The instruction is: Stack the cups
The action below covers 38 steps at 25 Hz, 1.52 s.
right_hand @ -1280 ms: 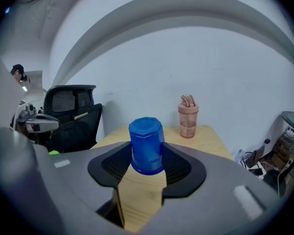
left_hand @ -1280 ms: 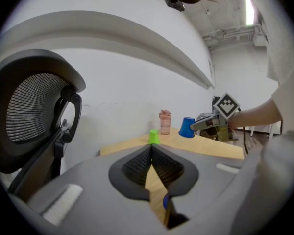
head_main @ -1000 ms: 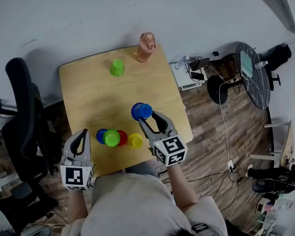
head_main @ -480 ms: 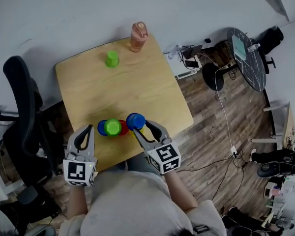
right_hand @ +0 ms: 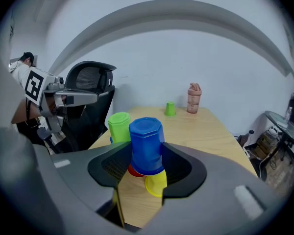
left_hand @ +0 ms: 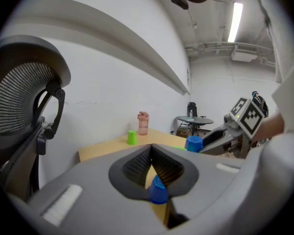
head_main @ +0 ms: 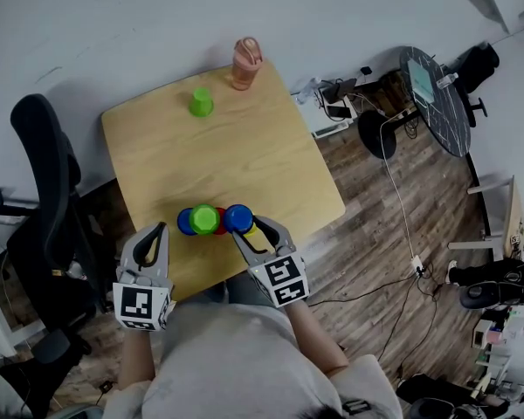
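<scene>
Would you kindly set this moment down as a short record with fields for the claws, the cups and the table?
Right claw: shut on an upturned blue cup, over the yellow cup
Left claw: shut, empty, by the table's near left corner
Near cluster: second blue cup, green cup, red cup
Far side: lone green cup beside a pink bottle

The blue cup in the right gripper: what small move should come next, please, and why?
Probably lower the blue cup onto the yellow cup: the right gripper grips it upside down, seemingly just above the yellow one, with the red cup close behind.
</scene>
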Each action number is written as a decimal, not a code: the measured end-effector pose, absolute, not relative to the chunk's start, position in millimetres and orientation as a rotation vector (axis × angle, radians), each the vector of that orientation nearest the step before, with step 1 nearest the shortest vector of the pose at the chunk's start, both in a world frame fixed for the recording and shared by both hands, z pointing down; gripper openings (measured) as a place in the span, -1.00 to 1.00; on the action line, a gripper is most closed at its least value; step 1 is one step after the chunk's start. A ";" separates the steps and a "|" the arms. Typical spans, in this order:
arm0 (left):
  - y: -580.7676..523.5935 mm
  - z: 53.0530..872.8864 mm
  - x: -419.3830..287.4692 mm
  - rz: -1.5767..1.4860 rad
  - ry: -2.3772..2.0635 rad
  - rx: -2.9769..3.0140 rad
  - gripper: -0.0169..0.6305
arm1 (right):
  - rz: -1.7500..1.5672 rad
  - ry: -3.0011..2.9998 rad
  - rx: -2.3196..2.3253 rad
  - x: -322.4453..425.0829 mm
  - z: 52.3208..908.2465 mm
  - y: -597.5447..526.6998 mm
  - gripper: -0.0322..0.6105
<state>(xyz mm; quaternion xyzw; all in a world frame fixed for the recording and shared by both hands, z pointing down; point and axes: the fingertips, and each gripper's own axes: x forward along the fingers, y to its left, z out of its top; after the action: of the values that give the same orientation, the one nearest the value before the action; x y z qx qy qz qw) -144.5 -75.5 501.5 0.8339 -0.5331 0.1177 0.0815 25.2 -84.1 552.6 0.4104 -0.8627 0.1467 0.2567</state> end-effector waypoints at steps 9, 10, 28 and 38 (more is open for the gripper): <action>-65.9 506.2 -150.2 0.370 -1.591 2.478 -0.77 | 0.416 -2.344 1.115 24.8 564.8 -76.8 -0.29; -65.5 506.5 -149.8 0.372 -1.589 2.479 -0.77 | 0.422 -2.348 1.115 24.9 565.5 -76.7 -0.29; -143.1 472.4 -172.1 0.173 -1.613 2.514 -0.76 | 0.564 -2.627 1.177 44.7 502.4 -74.3 -0.29; -242.2 468.9 -141.0 0.177 -1.495 2.610 -0.48 | 0.604 -2.632 1.380 99.8 472.9 -113.5 -0.29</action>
<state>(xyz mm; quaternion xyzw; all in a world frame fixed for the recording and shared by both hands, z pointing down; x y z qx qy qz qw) -141.0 -242.2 468.9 0.8644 -0.4951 0.0586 0.0644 99.8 -113.5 472.9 0.4544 -0.8666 0.1988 0.0544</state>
